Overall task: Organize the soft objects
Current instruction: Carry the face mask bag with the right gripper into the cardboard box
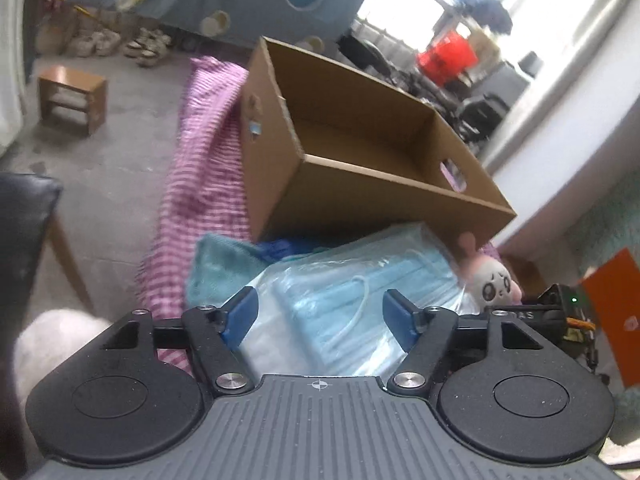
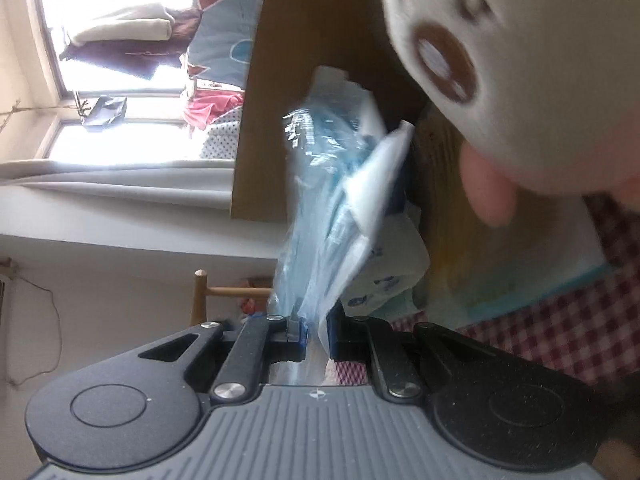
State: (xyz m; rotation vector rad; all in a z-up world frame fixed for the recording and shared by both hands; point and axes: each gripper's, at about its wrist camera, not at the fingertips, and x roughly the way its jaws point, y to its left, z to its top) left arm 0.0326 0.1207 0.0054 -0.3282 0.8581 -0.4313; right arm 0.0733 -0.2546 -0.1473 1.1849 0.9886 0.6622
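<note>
Masks in a clear plastic bag (image 1: 352, 304) lay on the striped pink cloth (image 1: 200, 184), just in front of the open cardboard box (image 1: 360, 152), beside a teal cloth (image 1: 216, 264) and a small white plush toy (image 1: 494, 284). In the left wrist view the left gripper (image 1: 318, 316) hovered over the bag with its jaws spread wide, holding nothing. In the right wrist view the right gripper (image 2: 316, 338) had its jaws nearly together, pinching an edge of the same bag (image 2: 332, 208), which stood crumpled between them with the plush toy (image 2: 520, 72) close to the lens.

The bag looked light and limp, and its film looked slick, so a pinch on a thin edge could slide off or let the contents sag. A firmer hold would likely be across a bunched fold or over the stack of masks itself. Nothing here seemed fragile, though the film might tear if pulled hard. The box appeared empty, with room to take it.
</note>
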